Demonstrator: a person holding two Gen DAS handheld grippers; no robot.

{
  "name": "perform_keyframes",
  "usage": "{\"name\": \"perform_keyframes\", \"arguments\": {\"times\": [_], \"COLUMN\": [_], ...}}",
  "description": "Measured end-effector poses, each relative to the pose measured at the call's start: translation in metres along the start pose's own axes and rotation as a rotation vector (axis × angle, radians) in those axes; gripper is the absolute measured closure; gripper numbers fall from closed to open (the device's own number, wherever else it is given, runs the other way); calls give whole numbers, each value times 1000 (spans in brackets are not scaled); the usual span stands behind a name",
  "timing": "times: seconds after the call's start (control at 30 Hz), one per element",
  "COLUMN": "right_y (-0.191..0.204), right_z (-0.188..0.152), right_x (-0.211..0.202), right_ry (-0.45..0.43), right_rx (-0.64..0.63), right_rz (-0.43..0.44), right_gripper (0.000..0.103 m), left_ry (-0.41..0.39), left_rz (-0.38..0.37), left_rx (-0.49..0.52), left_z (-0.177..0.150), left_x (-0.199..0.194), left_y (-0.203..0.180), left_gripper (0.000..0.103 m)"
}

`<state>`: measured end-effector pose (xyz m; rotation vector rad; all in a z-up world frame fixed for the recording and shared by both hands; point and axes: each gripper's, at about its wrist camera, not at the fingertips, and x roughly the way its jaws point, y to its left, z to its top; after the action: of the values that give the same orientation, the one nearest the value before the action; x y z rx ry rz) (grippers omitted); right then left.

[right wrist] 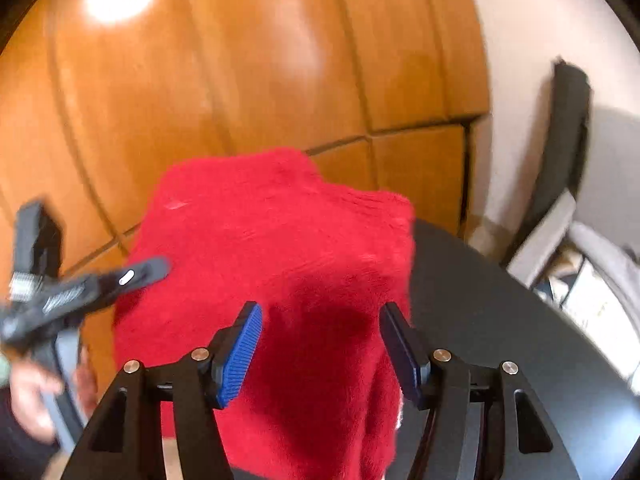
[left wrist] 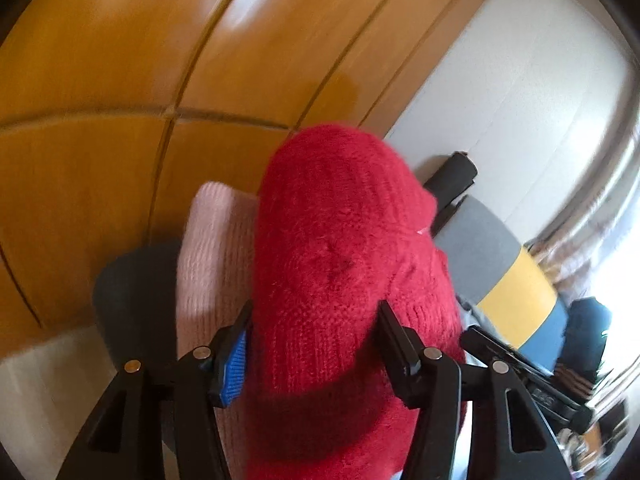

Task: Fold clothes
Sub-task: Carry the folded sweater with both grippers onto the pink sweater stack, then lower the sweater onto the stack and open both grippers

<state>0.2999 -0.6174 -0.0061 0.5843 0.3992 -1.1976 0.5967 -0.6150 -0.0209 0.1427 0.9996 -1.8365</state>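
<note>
A fuzzy red knit sweater (left wrist: 336, 264) is bunched up right in front of both cameras. My left gripper (left wrist: 314, 332) stands open, fingers wide apart, and the red knit fills the gap and spreads past the right finger. A pale pink knit garment (left wrist: 212, 264) lies just left of and behind the red one. In the right wrist view the red sweater (right wrist: 272, 248) spreads between and beyond the fingers of my right gripper (right wrist: 320, 328), also open and wide. The left gripper (right wrist: 80, 292), held by a hand (right wrist: 28, 396), touches the sweater's left edge.
A dark round table (right wrist: 500, 340) carries the clothes. Orange-brown wooden panels (left wrist: 120, 80) fill the background beside a white wall (left wrist: 520, 100). A grey, yellow and blue block (left wrist: 508, 280) and a black chair back (right wrist: 568, 132) stand to the right.
</note>
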Motion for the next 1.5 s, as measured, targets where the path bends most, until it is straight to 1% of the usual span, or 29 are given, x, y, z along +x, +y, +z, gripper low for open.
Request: {"name": "perform_keyframes", "arguments": {"times": [0.03,0.1,0.17,0.2,0.23,0.27,0.3,0.37,0.47,0.5,0.6,0.63,0.7,0.77,0.8,0.87,0.9,0.97,1.0,1.03,1.07,1.1,1.17,1.2,1.23,1.3,1.4,1.43,1.5], "right_y": [-8,-30,-50,-59,-68,-76,-85,-84,-55,-41,12,22,42,51,51,50,51,51,48,46,47,52,61,66,71,79,88,92,96], "right_z": [3,10,9,6,3,0,-3,3,17,25,45,48,52,56,57,58,55,50,46,41,36,33,33,35,37,39,38,35,33], "right_x": [2,2,0,-1,-1,-2,-3,-5,-17,-15,4,12,34,65,72,86,86,85,82,80,77,73,69,68,65,67,67,59,55], "right_ry": [4,-15,-23,-22,-21,-20,-20,-46,-80,-83,-49,-37,-10,53,78,125,127,131,129,126,125,119,119,124,127,131,133,133,135], "right_rx": [24,120,212,256,300,344,383,378,264,201,-19,-59,-141,-177,-168,-151,-159,-173,-153,-140,-144,-154,-170,-175,-181,-193,-198,-197,-206], "right_rz": [4,50,89,106,123,141,157,168,208,217,188,171,113,77,81,86,71,44,61,80,79,66,44,35,26,5,-7,-3,1], "right_gripper": [41,40,39,39,37,37,37,37,37,37,37,37,37,37,37,37,37,37,37,37,37,37,37,37,37,37,37,37,37], "left_ry": [-21,-64,-119,-150,-198,-242,-237,-184,-103,-76,5,33,92,158,183,225,239,252,241,223,192,151,50,-15,-74,-179,-299,-310,-286], "left_rz": [-13,-39,-39,-38,-8,59,111,172,262,292,382,398,391,376,334,276,267,285,281,291,339,386,446,470,465,408,274,234,157], "left_rx": [-24,-44,-77,-93,-111,-130,-137,-119,-93,-84,-58,-57,-68,-80,-75,-94,-87,-37,-59,-117,-161,-175,-187,-167,-131,-49,78,122,214], "left_z": [2,6,12,14,17,18,17,13,6,4,-2,-2,2,-4,-10,-20,-25,-38,-42,-46,-47,-45,-39,-35,-31,-24,-20,-22,-28], "left_x": [-7,-20,-32,-38,-44,-48,-43,-20,13,25,58,71,96,117,122,126,125,114,106,94,81,67,29,6,-15,-54,-96,-100,-96], "left_y": [4,11,25,33,44,60,71,88,112,120,145,147,147,143,138,137,135,128,131,138,145,148,147,139,124,85,24,3,-33], "left_gripper": [45,45,47,47,47,47,49,49,50,50,49,49,48,50,59,64,70,71,68,68,65,64,63,63,63,61,59,59,58]}}
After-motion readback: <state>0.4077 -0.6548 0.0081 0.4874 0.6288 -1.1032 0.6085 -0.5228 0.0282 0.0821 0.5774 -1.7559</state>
